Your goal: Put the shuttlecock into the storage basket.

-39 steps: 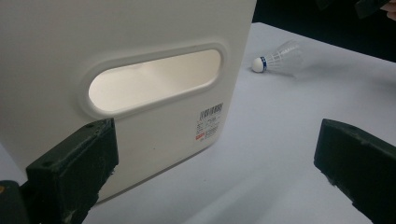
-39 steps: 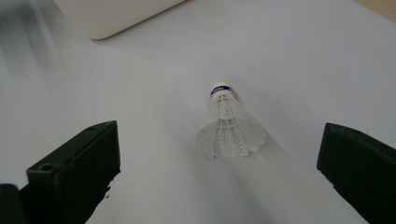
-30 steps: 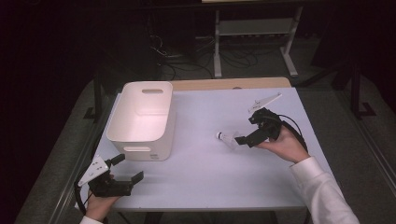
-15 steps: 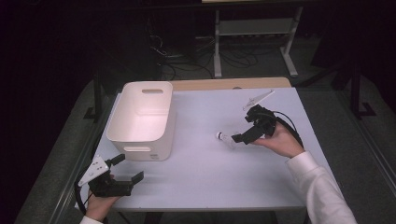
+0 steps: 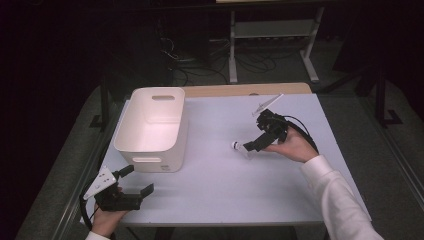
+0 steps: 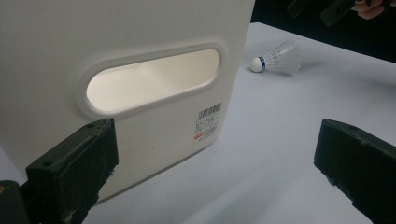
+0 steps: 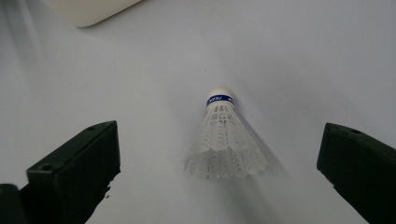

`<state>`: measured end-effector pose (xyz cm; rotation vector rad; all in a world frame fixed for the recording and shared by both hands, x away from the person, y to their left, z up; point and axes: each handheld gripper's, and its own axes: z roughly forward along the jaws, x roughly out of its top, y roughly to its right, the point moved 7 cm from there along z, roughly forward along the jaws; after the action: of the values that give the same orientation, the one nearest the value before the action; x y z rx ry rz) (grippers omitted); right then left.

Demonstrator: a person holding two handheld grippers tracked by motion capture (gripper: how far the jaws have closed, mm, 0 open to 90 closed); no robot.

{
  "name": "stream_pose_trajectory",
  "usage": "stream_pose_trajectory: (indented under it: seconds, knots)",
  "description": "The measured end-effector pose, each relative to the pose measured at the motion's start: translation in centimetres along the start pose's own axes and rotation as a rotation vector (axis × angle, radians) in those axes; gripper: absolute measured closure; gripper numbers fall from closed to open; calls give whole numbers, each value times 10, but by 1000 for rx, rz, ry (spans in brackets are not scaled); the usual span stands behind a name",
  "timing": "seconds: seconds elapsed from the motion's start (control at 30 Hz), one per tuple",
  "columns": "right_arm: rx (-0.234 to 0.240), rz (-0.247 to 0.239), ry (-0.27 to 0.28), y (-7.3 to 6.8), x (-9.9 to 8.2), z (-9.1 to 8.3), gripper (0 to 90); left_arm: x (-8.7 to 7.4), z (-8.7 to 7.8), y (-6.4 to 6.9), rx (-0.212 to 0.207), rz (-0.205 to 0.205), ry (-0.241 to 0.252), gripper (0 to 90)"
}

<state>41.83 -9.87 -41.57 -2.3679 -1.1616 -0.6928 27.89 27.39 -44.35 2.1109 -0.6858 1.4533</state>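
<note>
A white shuttlecock [image 5: 241,147] with a blue band lies on its side on the white table [image 5: 215,195], right of centre. My right gripper [image 5: 252,143] hovers just above and right of it, open. In the right gripper view the shuttlecock [image 7: 224,140] lies between the two wide-apart jaws of the gripper [image 7: 219,172], cork end pointing away, touched by neither. My left gripper [image 5: 137,181] is open at the near left table edge. It faces the end wall of the white bin [image 6: 140,28], with the shuttlecock [image 6: 275,59] farther off.
The white bin [image 5: 131,117] stands at the left of the table and looks empty; its corner [image 7: 88,9] shows in the right gripper view. The right gripper [image 6: 327,9] appears at the top edge of the left gripper view. A metal rack and cables [image 5: 270,35] stand beyond the table.
My right gripper has shifted a little left and closer over the shuttlecock. The shuttlecock and the left gripper have stayed put.
</note>
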Motion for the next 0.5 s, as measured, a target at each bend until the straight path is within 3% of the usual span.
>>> stream_pose_trajectory:
  seconds: [0.5]
  knots:
    - [23,32,-54,11,0,20,0,0,0,0,-1,-2,2,0]
